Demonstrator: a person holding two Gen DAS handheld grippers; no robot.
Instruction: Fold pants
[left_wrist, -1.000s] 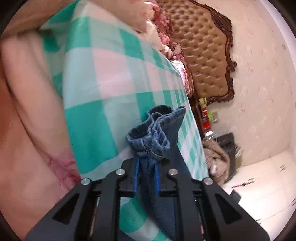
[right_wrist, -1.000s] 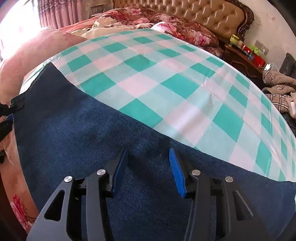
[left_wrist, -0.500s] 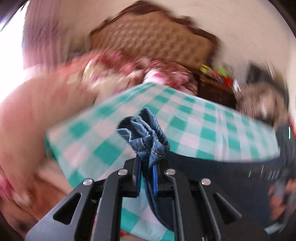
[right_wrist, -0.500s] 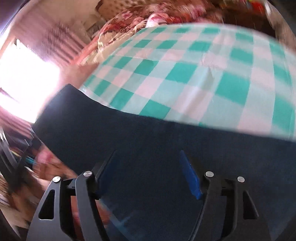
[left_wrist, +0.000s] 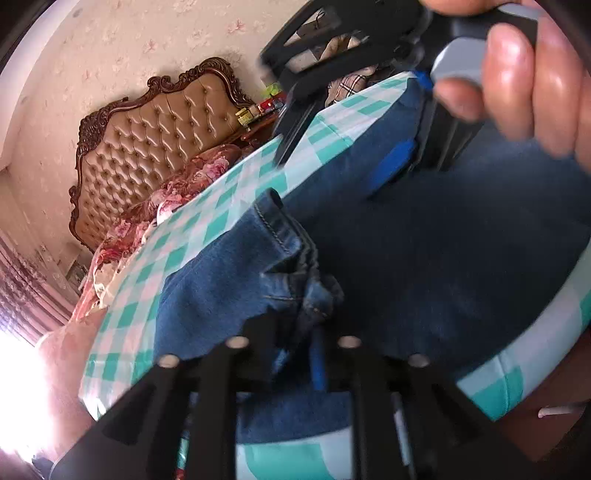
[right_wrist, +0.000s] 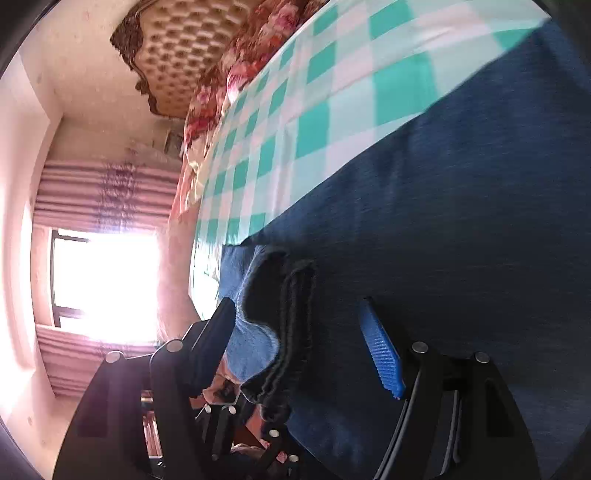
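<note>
Dark blue jeans (left_wrist: 424, 258) lie on the checked bed sheet (left_wrist: 229, 206), with one leg folded over so its paler inside (left_wrist: 214, 295) faces up. The bunched hem (left_wrist: 303, 291) sits between the fingers of my left gripper (left_wrist: 291, 339). Its jaws are opening and the pads no longer pinch the denim. My right gripper (left_wrist: 338, 162), held by a hand (left_wrist: 524, 74), hovers open just beyond. In the right wrist view the right gripper (right_wrist: 299, 325) stands wide over the jeans (right_wrist: 461, 221), with the same hem (right_wrist: 291, 314) lying loose between its fingers.
The bed's tufted headboard (left_wrist: 155, 147) and floral bedding (left_wrist: 173, 192) are at the far end. A nightstand with bottles (left_wrist: 258, 110) stands beside it. A bright window with pink curtains (right_wrist: 103, 280) is off the bed's side. The sheet's edge (left_wrist: 517, 380) drops off close to the jeans.
My left gripper swung across the bed with the hem, rolled over, folded the leg toward the right gripper, and its jaws widened. The right gripper rolled and opened wider.
</note>
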